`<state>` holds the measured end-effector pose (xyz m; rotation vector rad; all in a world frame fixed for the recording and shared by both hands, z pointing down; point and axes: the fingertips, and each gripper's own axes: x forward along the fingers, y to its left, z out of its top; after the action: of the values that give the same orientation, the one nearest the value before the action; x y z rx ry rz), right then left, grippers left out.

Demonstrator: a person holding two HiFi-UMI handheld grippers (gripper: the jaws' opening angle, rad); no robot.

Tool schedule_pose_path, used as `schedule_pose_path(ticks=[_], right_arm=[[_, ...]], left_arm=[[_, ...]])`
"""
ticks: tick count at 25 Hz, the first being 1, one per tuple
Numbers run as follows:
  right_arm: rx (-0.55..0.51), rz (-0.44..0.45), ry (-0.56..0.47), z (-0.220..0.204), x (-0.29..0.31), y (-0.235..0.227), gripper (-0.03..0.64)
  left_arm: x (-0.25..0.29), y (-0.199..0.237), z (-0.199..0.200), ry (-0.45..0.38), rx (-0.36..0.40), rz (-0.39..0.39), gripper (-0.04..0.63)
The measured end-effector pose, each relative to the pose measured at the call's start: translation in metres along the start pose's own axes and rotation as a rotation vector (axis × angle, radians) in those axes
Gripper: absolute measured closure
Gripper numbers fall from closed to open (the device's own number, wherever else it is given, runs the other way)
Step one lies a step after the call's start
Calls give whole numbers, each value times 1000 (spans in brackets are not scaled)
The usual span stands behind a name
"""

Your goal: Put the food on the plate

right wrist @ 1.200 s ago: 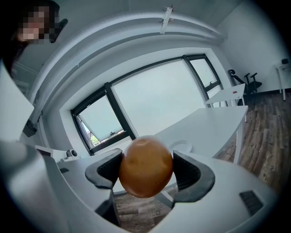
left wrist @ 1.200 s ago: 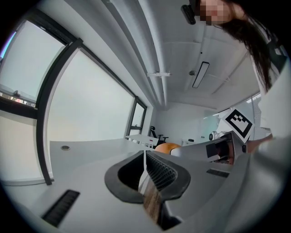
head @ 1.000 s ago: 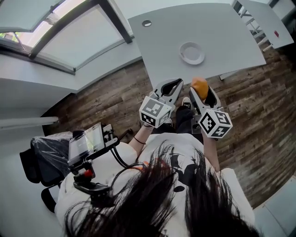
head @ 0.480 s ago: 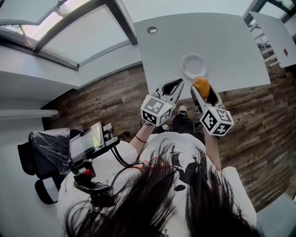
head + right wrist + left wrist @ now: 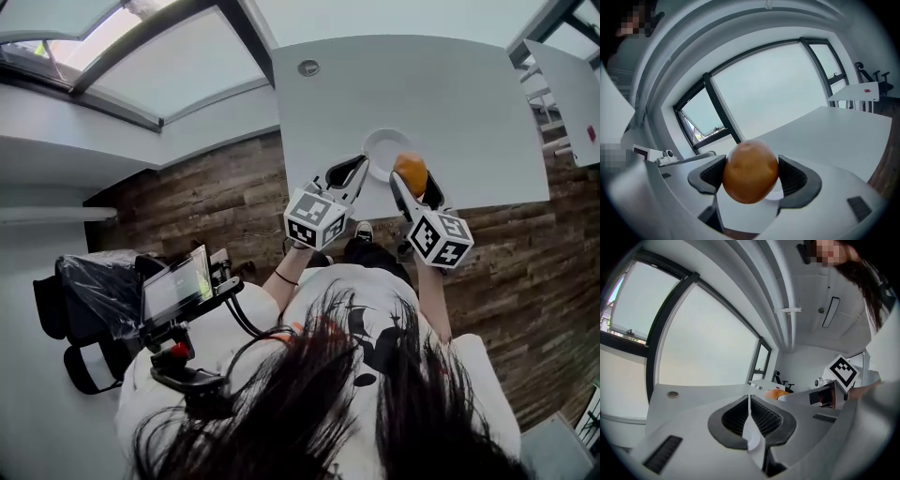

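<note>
Brown wood-plank floor (image 5: 216, 197) borders the left and near edges of the white rectangular table (image 5: 450, 94). At the near edge the left gripper (image 5: 749, 401) hangs with jaws pressed together on nothing, just left of the round white plate (image 5: 378, 142). The right gripper (image 5: 411, 180) clamps a rounded orange-brown piece of food (image 5: 750, 171) over the plate's right rim, perhaps not touching it. Open tabletop stretches beyond toward the far edge.

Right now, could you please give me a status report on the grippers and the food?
Left gripper shut, empty. Right gripper shut on the food, over the near edge of the plate, not yet released. Nothing in the way.
</note>
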<state>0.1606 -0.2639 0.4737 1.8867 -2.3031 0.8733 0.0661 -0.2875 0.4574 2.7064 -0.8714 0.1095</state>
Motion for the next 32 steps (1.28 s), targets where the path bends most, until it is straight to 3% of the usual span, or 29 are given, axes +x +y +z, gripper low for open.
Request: schedule_pose_path(ticks=[6,25,32], right_arm=[[-41,-6,63,-12,15,-11,262],[-308,95,361,-86,107,-27,262],[-367,100,401,-102,112,-31,262]], left_arm=[[3,-1,-9,22,-6,1,589],[-1,28,-23,45,-46,86,589],[-3,35,-23,43,-51,108,589]])
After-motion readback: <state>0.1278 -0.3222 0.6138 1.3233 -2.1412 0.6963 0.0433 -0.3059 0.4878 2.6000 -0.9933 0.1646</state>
